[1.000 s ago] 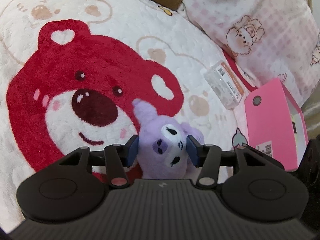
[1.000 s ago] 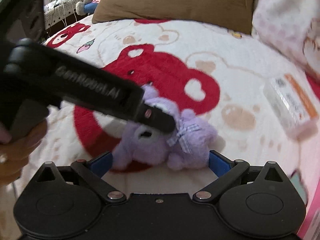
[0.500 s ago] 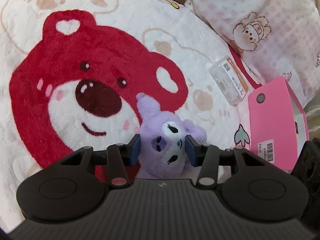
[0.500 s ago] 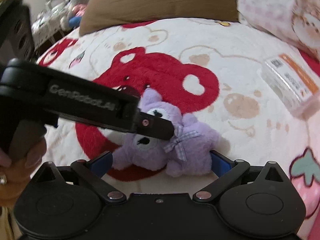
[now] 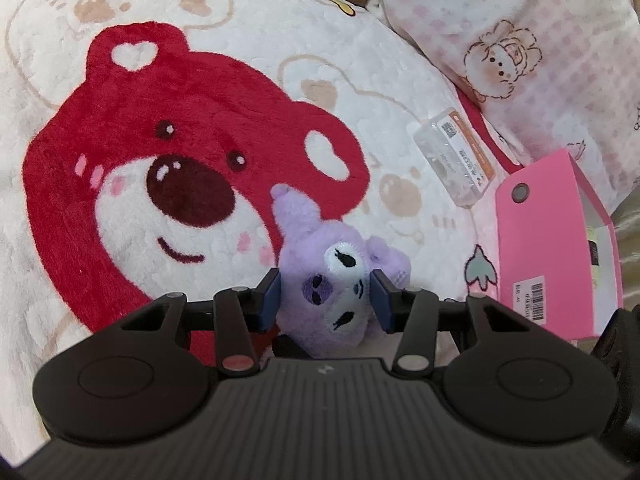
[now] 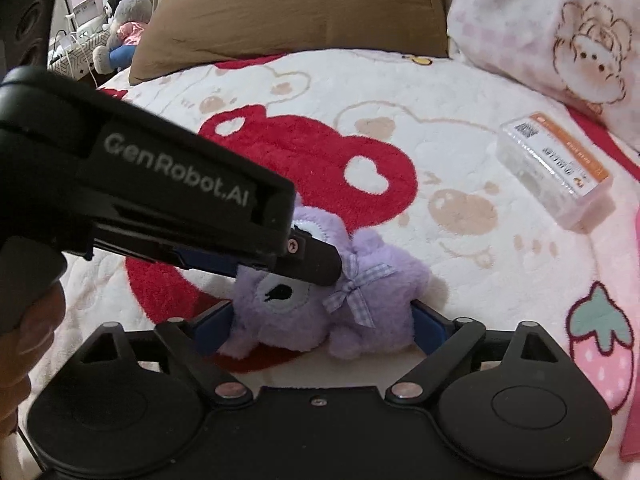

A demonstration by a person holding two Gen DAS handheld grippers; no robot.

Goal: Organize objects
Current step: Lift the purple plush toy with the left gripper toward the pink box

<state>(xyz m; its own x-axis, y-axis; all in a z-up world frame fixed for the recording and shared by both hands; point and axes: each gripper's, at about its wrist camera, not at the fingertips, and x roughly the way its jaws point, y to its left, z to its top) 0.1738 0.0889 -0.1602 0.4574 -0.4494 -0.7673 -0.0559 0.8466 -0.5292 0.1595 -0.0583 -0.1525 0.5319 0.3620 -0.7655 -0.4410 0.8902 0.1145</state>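
Pads of the left gripper (image 5: 325, 300) squeeze the purple plush toy's (image 5: 332, 300) head on the bear blanket (image 5: 360, 92). Right gripper (image 6: 322, 320) straddles the toy's body, jaws wide and just closing in, not visibly pressing.

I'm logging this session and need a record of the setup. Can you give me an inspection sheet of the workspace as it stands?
Surface: fleece blanket with a red bear print, spread on a bed.
Job's things: purple plush; clear case; pink box, open at one side.
Clutter: nothing seen.
Grippers: left gripper shut on the plush's head; right gripper wide, jaws have just been closing around the plush, pads not pressing.
Cables: white leads at far left, beside the bed.
Surroundings: brown pillow; pink pillow; stuffed toys off the bed.
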